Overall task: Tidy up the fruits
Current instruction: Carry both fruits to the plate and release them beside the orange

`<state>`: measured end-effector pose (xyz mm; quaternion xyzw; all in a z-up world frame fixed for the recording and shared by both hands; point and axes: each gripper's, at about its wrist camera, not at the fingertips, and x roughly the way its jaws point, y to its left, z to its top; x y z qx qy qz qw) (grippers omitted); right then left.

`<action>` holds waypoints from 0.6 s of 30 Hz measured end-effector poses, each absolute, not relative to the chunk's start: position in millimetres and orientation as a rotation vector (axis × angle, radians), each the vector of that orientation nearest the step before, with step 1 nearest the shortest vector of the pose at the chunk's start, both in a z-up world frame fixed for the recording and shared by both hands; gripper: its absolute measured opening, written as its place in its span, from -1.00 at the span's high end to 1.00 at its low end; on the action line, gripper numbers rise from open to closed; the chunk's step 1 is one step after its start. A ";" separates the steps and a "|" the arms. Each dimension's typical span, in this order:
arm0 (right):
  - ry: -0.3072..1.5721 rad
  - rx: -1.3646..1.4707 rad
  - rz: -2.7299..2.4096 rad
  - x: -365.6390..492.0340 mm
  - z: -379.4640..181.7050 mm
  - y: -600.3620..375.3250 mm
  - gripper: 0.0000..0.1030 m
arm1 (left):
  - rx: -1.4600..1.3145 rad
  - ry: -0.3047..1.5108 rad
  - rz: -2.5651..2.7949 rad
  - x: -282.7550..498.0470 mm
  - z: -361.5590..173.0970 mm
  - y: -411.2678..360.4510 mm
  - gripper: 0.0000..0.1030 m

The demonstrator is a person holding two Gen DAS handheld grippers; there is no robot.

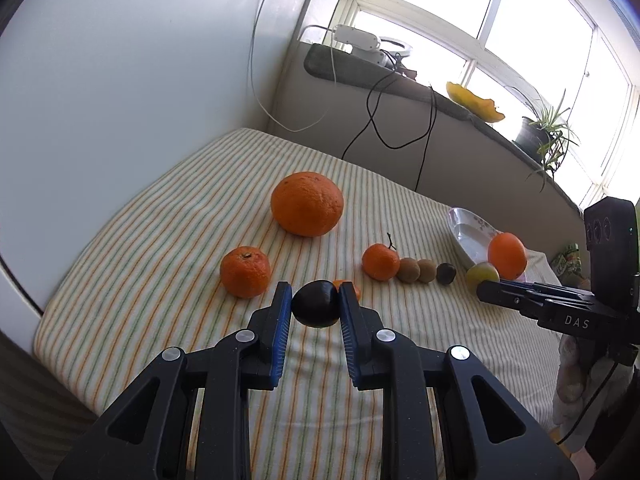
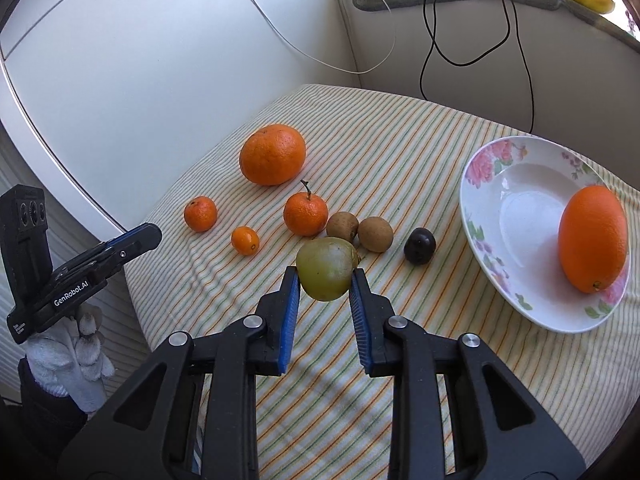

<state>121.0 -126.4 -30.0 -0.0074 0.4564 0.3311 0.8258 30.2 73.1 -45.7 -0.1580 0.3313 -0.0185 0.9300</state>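
Left wrist view: close behind left gripper (image 1: 315, 307), aimed down toward striped counter (image 1: 168, 240), window at 1 o'clock. Right wrist view: close behind right gripper (image 2: 325, 280), facing same counter, floral plate (image 2: 480, 216) at 3 o'clock. Shared: fruit row, large orange (image 1: 307, 204), each other's gripper.

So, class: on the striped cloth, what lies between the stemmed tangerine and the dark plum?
Two brown kiwis lie side by side between the stemmed tangerine and the dark plum, clearest in the right wrist view.

Black plastic left gripper (image 1: 314, 300) and right gripper (image 2: 325, 280), blue ribbed pads (image 2: 291, 316), silver screws beside pads, white glove (image 2: 76, 344) worn.
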 end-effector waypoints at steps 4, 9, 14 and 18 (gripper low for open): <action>0.949 -0.006 0.680 120.4 -21.7 -141.2 0.49 | -0.311 0.673 -0.086 39.9 -38.7 57.5 0.57; 0.931 0.007 0.640 121.7 -13.0 -163.2 0.49 | -0.292 0.667 -0.152 55.8 -32.7 35.6 0.57; 0.922 0.022 0.593 126.8 -7.6 -185.9 0.49 | -0.271 0.663 -0.216 75.0 -27.5 10.5 0.57; 0.920 0.030 0.560 131.8 -7.7 -202.2 0.49 | -0.245 0.661 -0.265 89.6 -23.3 -11.3 0.57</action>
